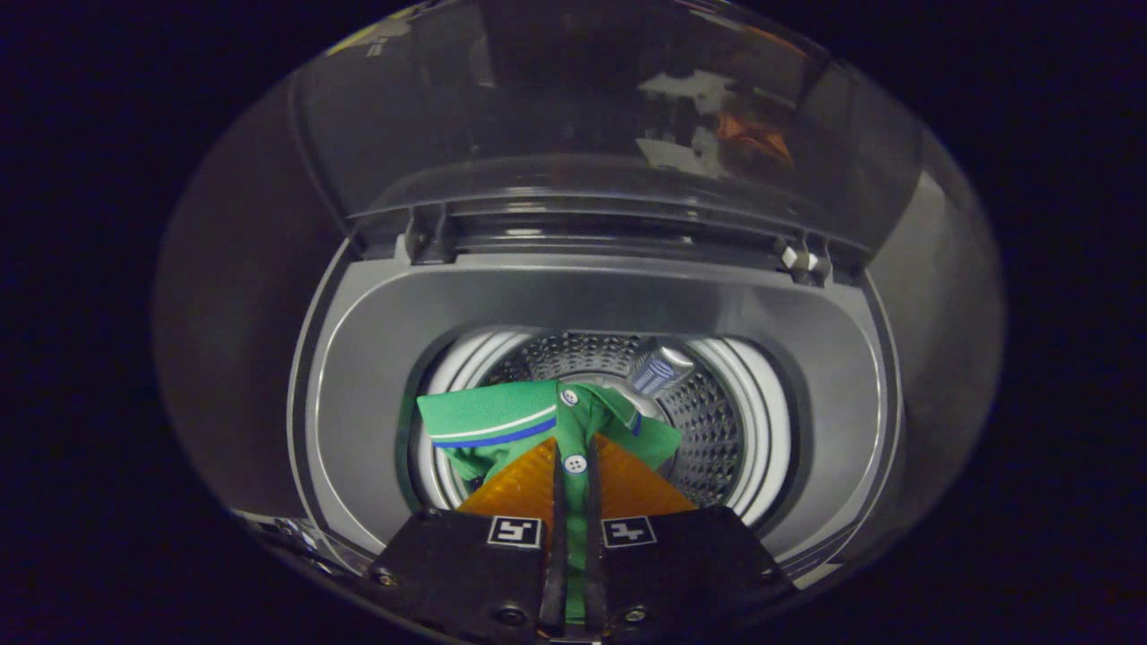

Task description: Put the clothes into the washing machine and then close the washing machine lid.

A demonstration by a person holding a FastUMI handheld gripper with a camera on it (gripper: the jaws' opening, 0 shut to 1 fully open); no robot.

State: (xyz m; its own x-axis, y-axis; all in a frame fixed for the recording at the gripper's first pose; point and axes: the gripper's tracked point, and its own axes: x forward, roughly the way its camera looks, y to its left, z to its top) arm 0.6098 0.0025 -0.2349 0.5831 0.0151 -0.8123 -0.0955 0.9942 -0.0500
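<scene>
Gripper view, at the bottom centre of the frame: the gripper (573,502) has its two fingers close together, clamped on a green shirt (538,425), with a strip of the cloth and one white button (575,463) pinched in the narrow gap between them. Just ahead of the fingers the shirt spreads out, its collar (488,423) with a white and a blue stripe lying toward the left and a second button (569,397) at the neck. The shirt hangs over the round mouth of the drum (708,430), which sits in the middle of the frame; the drum's perforated metal wall shows behind and to the right of the cloth, ringed by a bright white rim (762,403). Around that lies the grey top of the washer (376,376). Beyond it, across the upper half of the frame, the clear lid (573,116) stands raised and open on its hinges (428,237), with faint reflections in its upper right.
</scene>
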